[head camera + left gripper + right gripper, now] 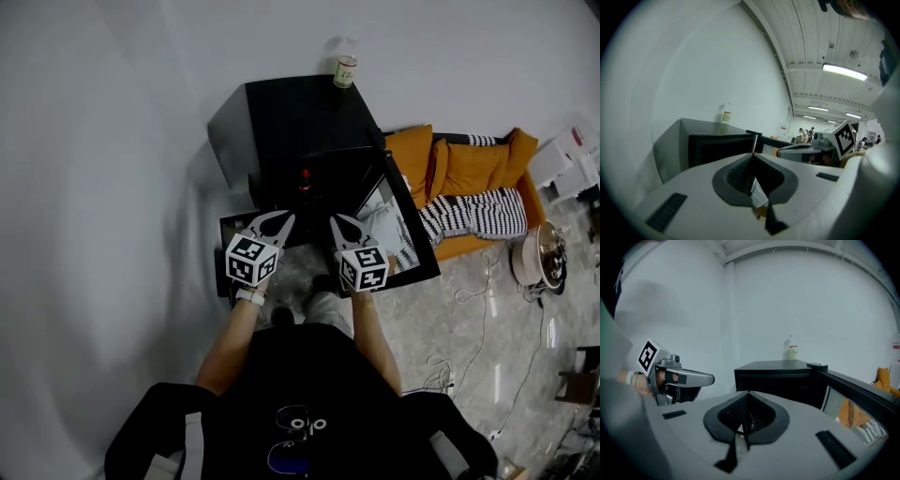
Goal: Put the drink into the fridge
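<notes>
Currently: my left gripper (278, 221) and right gripper (339, 223) pressed together, empty; drink (345, 71) stands atop fridge (291, 117), door (405, 225) open for loading.

Ceiling strip light (844, 71) is glaring a bit, the rest is looking soft and greyish; fisheye's warping the edges, corners are going black.
</notes>
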`<state>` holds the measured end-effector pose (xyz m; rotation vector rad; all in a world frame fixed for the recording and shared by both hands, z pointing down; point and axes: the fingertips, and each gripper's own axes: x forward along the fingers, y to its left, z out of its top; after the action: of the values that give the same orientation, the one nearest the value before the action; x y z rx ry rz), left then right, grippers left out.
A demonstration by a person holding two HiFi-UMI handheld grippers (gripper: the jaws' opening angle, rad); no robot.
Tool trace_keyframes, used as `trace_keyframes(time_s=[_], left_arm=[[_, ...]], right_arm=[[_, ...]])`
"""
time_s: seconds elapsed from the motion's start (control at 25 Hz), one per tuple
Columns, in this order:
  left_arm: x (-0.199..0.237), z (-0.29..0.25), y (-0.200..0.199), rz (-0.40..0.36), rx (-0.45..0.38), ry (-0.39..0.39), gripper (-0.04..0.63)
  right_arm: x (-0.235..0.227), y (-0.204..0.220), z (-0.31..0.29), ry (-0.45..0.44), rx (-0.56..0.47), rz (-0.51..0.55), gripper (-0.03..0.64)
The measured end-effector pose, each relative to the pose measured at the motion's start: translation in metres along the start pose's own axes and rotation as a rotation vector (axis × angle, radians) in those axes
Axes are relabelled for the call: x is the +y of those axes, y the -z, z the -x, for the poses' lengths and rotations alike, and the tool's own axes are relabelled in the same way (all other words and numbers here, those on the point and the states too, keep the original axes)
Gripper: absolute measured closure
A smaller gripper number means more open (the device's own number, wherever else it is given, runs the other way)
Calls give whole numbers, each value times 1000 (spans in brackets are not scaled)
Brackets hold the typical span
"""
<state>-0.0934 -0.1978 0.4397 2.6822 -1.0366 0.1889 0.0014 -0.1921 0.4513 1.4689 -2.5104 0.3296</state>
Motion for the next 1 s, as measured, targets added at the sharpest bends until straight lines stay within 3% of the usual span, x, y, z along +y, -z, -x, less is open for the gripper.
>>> trace_keyframes(time_s=[1.0], left_arm=[[-7, 2, 6, 40, 6, 3, 588]], right_arm=[[3, 13, 9, -4, 19, -14, 609]])
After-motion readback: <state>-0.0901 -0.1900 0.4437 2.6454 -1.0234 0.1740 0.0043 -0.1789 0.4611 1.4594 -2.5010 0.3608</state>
